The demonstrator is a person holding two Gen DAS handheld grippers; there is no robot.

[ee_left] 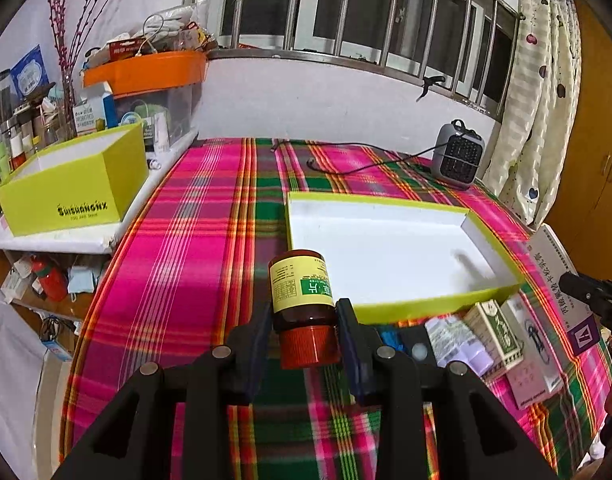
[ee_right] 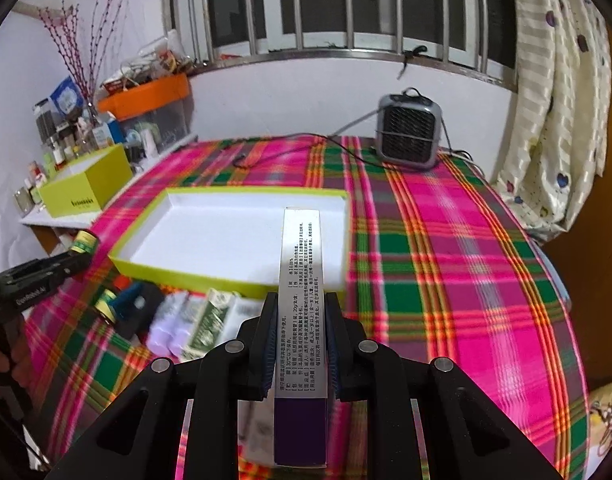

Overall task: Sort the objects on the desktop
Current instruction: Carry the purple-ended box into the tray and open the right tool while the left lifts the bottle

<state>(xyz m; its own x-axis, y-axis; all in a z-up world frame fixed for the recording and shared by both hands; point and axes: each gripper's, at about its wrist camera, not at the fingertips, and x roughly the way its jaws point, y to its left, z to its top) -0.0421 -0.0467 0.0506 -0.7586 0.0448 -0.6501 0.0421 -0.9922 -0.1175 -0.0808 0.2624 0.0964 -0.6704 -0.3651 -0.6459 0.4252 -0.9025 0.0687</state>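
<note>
My left gripper (ee_left: 304,318) is shut on a brown medicine bottle (ee_left: 302,292) with a yellow label and red cap, held above the plaid cloth just left of the shallow lime-green tray (ee_left: 434,306). My right gripper (ee_right: 300,332) is shut on a long silver and purple carton (ee_right: 302,280), held over the tray's near rim (ee_right: 194,280). The tray's white inside holds nothing. Loose medicine boxes (ee_left: 494,340) lie in front of the tray; they also show in the right wrist view (ee_right: 210,316). The left gripper with its bottle (ee_right: 84,242) shows at the right wrist view's left edge.
A grey fan heater (ee_left: 458,156) with its cable stands at the table's far right. A deep lime-green box (ee_left: 74,188) sits on a white side shelf at left, beside cluttered bins and an orange tray (ee_left: 146,70). A curtain (ee_left: 542,92) hangs at right.
</note>
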